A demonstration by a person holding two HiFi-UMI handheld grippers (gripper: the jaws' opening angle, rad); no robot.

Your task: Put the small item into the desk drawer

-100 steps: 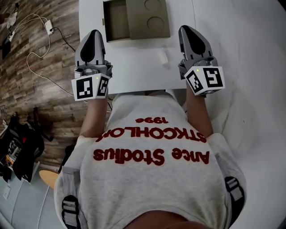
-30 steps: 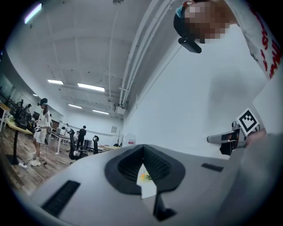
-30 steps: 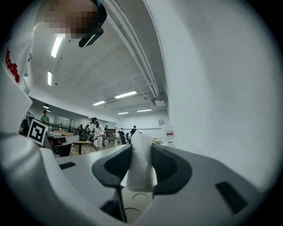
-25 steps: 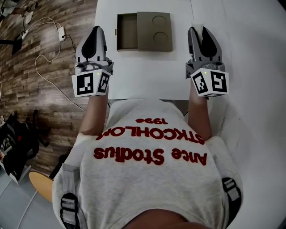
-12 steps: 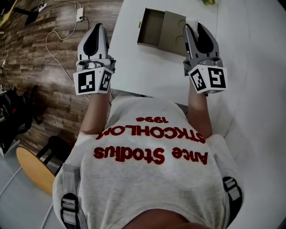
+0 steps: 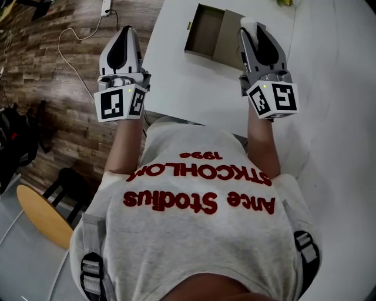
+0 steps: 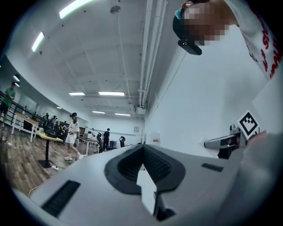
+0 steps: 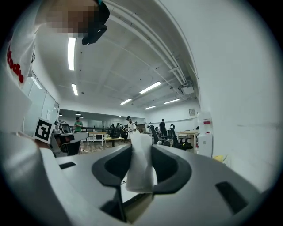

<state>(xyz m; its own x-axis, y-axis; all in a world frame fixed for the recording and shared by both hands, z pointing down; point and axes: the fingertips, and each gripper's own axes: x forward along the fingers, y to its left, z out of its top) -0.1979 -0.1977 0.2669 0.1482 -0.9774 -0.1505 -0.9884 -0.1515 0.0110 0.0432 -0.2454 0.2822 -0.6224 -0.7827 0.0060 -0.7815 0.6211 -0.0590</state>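
Observation:
A khaki desk box (image 6: pixel 228 36) sits on the white desk (image 6: pixel 176 82), its drawer (image 6: pixel 205 29) pulled out to the left and empty. My right gripper (image 6: pixel 251 28) hovers over the box's right part, shut on a small white item (image 6: pixel 247 23). In the right gripper view the white item (image 8: pixel 140 163) stands upright, pinched between the dark pads of the right gripper (image 8: pixel 141 152). My left gripper (image 6: pixel 126 32) is shut with nothing in it, out past the desk's left edge above the wood floor. The left gripper (image 7: pixel 142 150) shows its tips meeting in its own view.
A white cable (image 6: pixel 70 35) runs across the wood floor at left, and a round wooden stool (image 6: pixel 41 214) stands below it. Something yellow-green (image 6: pixel 286 2) lies at the desk's far edge. People stand at tables (image 7: pixel 70 134) far across the room.
The white item, earlier lying on the desk near the right gripper, is now held in it. Both grippers have shifted forward, the right one coming over the box.

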